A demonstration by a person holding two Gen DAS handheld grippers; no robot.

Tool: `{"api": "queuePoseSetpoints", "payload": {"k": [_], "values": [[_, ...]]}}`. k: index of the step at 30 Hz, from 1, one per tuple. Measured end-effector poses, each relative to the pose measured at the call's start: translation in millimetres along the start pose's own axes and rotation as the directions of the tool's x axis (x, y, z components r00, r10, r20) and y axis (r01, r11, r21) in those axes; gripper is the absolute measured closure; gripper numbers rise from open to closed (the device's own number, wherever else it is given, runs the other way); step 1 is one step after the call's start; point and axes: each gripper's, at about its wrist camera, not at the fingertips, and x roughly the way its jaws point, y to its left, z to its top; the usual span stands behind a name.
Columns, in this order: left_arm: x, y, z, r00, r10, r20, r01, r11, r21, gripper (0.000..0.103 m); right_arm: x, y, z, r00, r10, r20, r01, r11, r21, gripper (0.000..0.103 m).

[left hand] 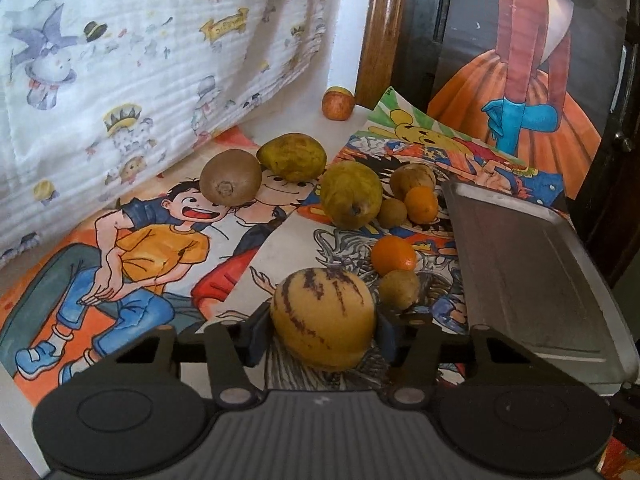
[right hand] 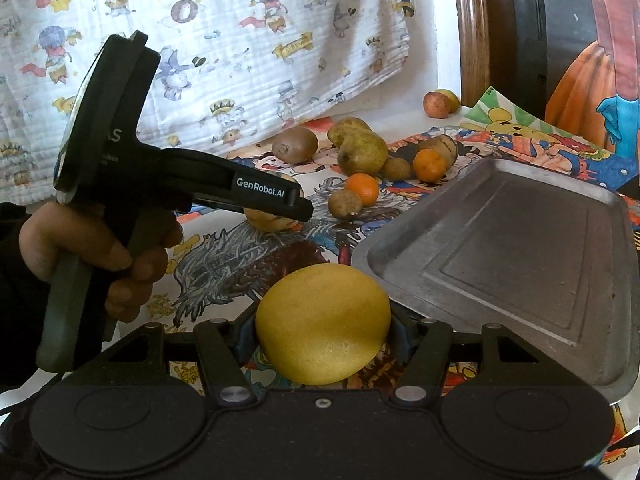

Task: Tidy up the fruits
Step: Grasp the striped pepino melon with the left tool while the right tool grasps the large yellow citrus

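Left claw (left hand: 322, 334) clamped on striped melon (left hand: 323, 316), right claw (right hand: 323, 336) clamped on lemon (right hand: 323, 322); both staged for empty tray (right hand: 520, 256) at 2 o'clock; other fruit loose on table.

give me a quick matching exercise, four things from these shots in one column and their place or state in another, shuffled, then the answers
Things:
1. striped yellow fruit
2. plain yellow fruit
3. metal tray
4. reddish apple

Places or states:
A. nothing lying in it
B. between the jaws of the right gripper
C. alone at the far back, near the wooden frame
D. between the jaws of the left gripper

Pairs: 1-D, 2-B, 3-A, 4-C
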Motion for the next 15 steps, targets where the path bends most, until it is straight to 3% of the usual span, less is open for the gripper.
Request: {"api": "queuePoseSetpoints", "payload": {"k": [15], "values": [[-25, -30, 12, 0.998, -0.041, 0.049, 0.043, 0.998, -0.039, 0.047, -34, -18, -1, 0.996, 0.003, 0.094, -0.007, 0.999, 0.04, 0.039]]}}
